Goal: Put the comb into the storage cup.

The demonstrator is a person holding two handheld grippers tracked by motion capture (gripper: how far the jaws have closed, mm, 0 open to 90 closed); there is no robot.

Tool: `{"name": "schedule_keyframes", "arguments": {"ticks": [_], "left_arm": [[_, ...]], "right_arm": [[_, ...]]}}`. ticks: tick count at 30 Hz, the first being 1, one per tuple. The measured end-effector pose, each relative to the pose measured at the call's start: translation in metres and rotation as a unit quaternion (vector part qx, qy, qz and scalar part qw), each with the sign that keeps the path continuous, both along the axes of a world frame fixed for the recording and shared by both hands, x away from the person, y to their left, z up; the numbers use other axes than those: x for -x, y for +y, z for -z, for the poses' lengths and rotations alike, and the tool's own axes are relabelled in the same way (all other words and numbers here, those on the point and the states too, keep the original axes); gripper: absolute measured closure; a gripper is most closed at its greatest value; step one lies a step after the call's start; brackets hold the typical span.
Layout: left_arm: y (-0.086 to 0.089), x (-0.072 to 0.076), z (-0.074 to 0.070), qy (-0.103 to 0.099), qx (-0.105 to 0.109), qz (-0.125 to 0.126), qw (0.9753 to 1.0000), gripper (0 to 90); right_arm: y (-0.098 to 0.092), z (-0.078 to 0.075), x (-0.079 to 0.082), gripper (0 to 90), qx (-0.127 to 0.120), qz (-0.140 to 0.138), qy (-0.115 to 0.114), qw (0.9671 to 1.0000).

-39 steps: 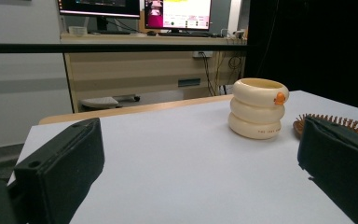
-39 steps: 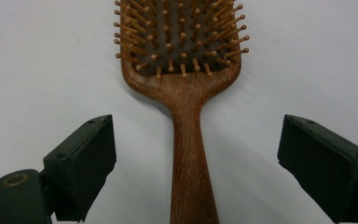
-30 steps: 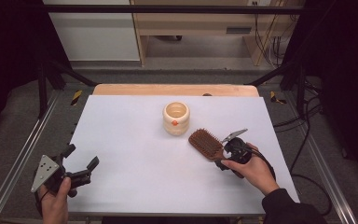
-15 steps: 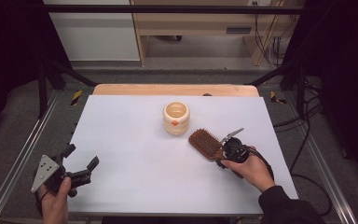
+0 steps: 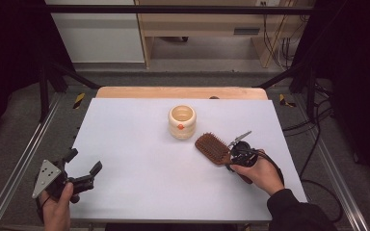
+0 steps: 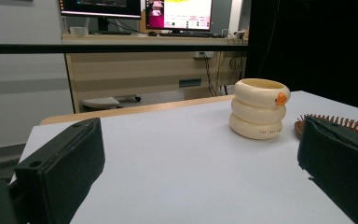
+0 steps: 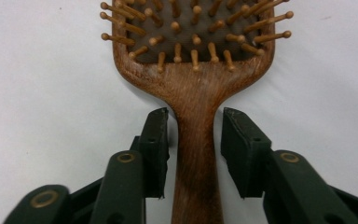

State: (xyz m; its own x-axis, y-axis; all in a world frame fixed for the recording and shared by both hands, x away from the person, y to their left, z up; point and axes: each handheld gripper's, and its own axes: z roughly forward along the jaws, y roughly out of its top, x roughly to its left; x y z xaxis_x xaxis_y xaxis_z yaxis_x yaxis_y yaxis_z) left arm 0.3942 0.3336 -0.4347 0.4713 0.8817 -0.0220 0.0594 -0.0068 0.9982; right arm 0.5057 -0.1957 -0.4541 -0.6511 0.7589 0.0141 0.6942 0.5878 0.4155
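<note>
1. We take the wooden hairbrush (image 7: 193, 84) as the thing in hand: it lies bristles-up on the right half of the white tabletop (image 5: 139, 159), its head toward the middle and just beside the cream holder (image 5: 181, 122).
2. Our right gripper (image 7: 195, 135) straddles the neck of the handle. Its jaws stand parted, one on each side, with a narrow gap showing to the wood, so nothing is clamped yet.
3. We judge this to be the grasp step: lined up, not yet closed. The next move calls for a squeeze square onto the handle, firm enough that the heavier head does not swing down on lifting.
4. The brush is brown grained wood, a rounded paddle narrowing to a straight handle, with ball-tipped wooden pins set in a dark cushion.
5. The holder looks like three stacked, smooth rings, open on top, with a small orange mark; whether it is ceramic or plastic we cannot tell.
6. Our left gripper (image 5: 82, 169) rests at the near left edge, well apart, its jaws wide open and empty.
</note>
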Motion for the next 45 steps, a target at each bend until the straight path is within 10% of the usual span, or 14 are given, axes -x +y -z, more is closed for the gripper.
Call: {"name": "schedule_keyframes", "arguments": {"ticks": [19, 32, 39, 45], "left_arm": [[0.000, 0.000, 0.000, 0.000, -0.002, 0.001, 1.0000, 0.8], [-0.001, 0.000, 0.000, 0.002, -0.002, 0.000, 1.0000, 0.8], [-0.002, 0.000, 0.000, 0.005, -0.002, 0.002, 1.0000, 1.0], [-0.004, 0.001, 0.000, 0.007, -0.001, 0.004, 1.0000, 1.0]], "right_arm": [[0.006, -0.001, -0.001, 73.0, 0.021, -0.007, 0.009, 0.9997], [-0.003, -0.013, 0.018, 73.2, -0.023, 0.002, -0.042, 0.9989], [-0.007, -0.026, 0.035, 73.2, -0.082, 0.018, -0.100, 0.9914], [-0.006, -0.031, 0.040, 73.2, -0.141, 0.031, -0.152, 0.9777]]}}
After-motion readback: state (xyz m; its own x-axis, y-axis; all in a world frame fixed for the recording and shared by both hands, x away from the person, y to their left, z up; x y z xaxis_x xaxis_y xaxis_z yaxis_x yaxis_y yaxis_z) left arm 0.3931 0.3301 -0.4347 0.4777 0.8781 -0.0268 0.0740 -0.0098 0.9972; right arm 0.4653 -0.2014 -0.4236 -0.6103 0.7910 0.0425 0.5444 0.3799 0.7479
